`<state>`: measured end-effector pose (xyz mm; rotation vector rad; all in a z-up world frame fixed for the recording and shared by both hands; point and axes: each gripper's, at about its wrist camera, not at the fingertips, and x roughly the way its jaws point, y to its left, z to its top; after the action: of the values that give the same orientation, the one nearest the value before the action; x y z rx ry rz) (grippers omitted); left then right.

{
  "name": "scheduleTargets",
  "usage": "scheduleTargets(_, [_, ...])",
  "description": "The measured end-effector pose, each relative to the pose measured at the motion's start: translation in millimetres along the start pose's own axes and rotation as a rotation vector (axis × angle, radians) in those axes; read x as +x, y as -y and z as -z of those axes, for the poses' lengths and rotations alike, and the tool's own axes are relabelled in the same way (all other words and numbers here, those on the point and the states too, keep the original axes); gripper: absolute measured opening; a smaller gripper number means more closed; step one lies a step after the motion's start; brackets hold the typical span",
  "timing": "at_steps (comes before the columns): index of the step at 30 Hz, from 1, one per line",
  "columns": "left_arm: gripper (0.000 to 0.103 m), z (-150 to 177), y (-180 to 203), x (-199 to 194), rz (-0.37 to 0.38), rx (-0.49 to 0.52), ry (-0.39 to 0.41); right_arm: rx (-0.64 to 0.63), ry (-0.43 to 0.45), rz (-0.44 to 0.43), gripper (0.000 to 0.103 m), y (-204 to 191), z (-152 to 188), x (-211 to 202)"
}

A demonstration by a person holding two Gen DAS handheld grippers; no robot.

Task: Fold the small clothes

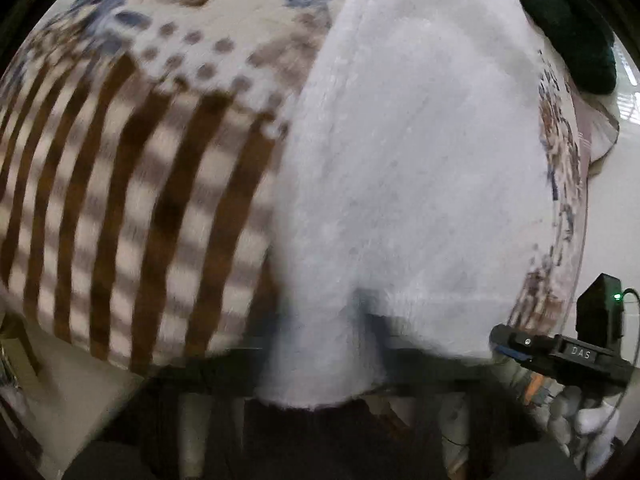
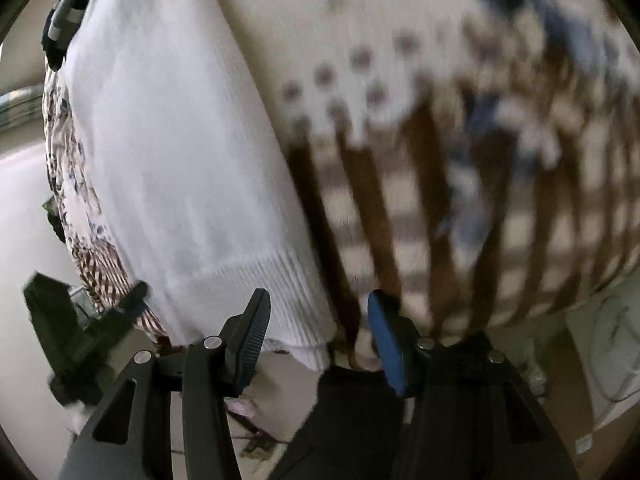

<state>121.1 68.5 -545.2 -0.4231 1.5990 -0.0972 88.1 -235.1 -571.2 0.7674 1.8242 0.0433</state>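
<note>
— One white sweater (image 2: 168, 168) lies on the patterned blanket (image 2: 440, 208). And the grippers?
— Right gripper (image 2: 318, 332) spread, empty, by the hem; left gripper's (image 1: 320, 344) fingers hidden under sweater, can't tell

Both wrist views look steeply down, close, sharing the white garment (image 1: 420, 168).

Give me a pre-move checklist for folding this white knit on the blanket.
1. Jaws of right gripper open and empty: ok.
2. The ribbed hem of white knit just ahead of right gripper: ok.
3. Hold of left gripper on white knit: fingers hidden by cloth, cannot tell.
4. White knit smooth on patterned blanket: ok where visible.
5. Views sharp enough to aim: not ok, blurred.
</note>
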Motion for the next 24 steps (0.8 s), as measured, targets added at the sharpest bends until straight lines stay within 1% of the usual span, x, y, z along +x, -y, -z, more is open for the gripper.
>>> scheduleTargets(1, [0.009, 6, -2, -8, 0.005, -0.006, 0.045, 0.005, 0.007, -0.021, 0.016, 3, 4, 5])
scheduleTargets(2, [0.008, 10, 0, -15, 0.017, -0.009, 0.074, 0.0, 0.025, -0.036, 0.006, 3, 10, 9])
scheduleTargets(4, [0.008, 18, -11, -31, 0.012, 0.002, 0.122, -0.024, 0.074, -0.005, 0.005, -3, 18, 9])
scheduleTargets(5, [0.008, 18, -17, -38, 0.006, 0.013, 0.138, -0.034, 0.079, 0.002, 0.005, -5, 24, 7])
scheduleTargets(7, [0.008, 17, -38, -39, -0.012, 0.001, 0.128, -0.046, 0.076, 0.013, 0.004, -11, 33, 3])
scheduleTargets(8, [0.008, 13, -45, -31, -0.004, -0.012, 0.113, -0.066, 0.066, 0.037, 0.004, -13, 40, 6])
scheduleTargets(9, [0.009, 11, -53, -27, 0.028, -0.014, 0.084, -0.081, 0.056, 0.052, 0.004, -14, 45, 10])
scheduleTargets(10, [0.013, 8, -58, -23, 0.063, -0.018, 0.06, -0.09, 0.053, 0.059, 0.004, -14, 48, 15])
scheduleTargets(11, [0.014, 6, -61, -24, 0.089, -0.022, 0.055, -0.098, 0.057, 0.06, 0.004, -16, 48, 19])
scheduleTargets(12, [0.017, 6, -64, -27, 0.101, -0.018, 0.056, -0.111, 0.055, 0.056, 0.005, -19, 46, 23])
scheduleTargets(13, [0.026, 4, -68, -31, 0.105, -0.013, 0.066, -0.119, 0.043, 0.053, 0.008, -18, 44, 24])
scheduleTargets(14, [0.036, 4, -73, -34, 0.108, -0.016, 0.073, -0.114, 0.031, 0.055, 0.02, -28, 40, 28])
scheduleTargets(15, [0.042, 4, -80, -37, 0.128, -0.028, 0.077, -0.097, 0.026, 0.048, 0.028, -26, 37, 24])
scheduleTargets(16, [0.054, 3, -85, -36, 0.157, -0.044, 0.075, -0.083, 0.038, 0.017, 0.045, -27, 33, 20])
scheduleTargets(17, [0.056, 3, -91, -34, 0.183, -0.066, 0.073, -0.074, 0.063, -0.018, 0.055, -22, 30, 14])
scheduleTargets(19, [0.056, 3, -95, -26, 0.211, -0.076, 0.064, -0.085, 0.091, -0.064, 0.059, -15, 28, 7])
scheduleTargets(20, [0.057, 2, -95, -17, 0.217, -0.075, 0.042, -0.093, 0.094, -0.077, 0.059, -19, 24, 10])
scheduleTargets(21, [0.058, 1, -92, -10, 0.214, -0.074, 0.028, -0.097, 0.093, -0.089, 0.059, -13, 20, 10])
scheduleTargets(22, [0.063, 0, -92, -5, 0.213, -0.071, 0.024, -0.093, 0.091, -0.102, 0.059, -15, 14, 16])
scheduleTargets(23, [0.066, -1, -86, 0, 0.213, -0.062, 0.026, -0.082, 0.081, -0.12, 0.059, -19, 8, 26])
scheduleTargets(24, [0.066, -1, -80, 2, 0.201, -0.054, 0.031, -0.072, 0.065, -0.134, 0.059, -23, 4, 38])
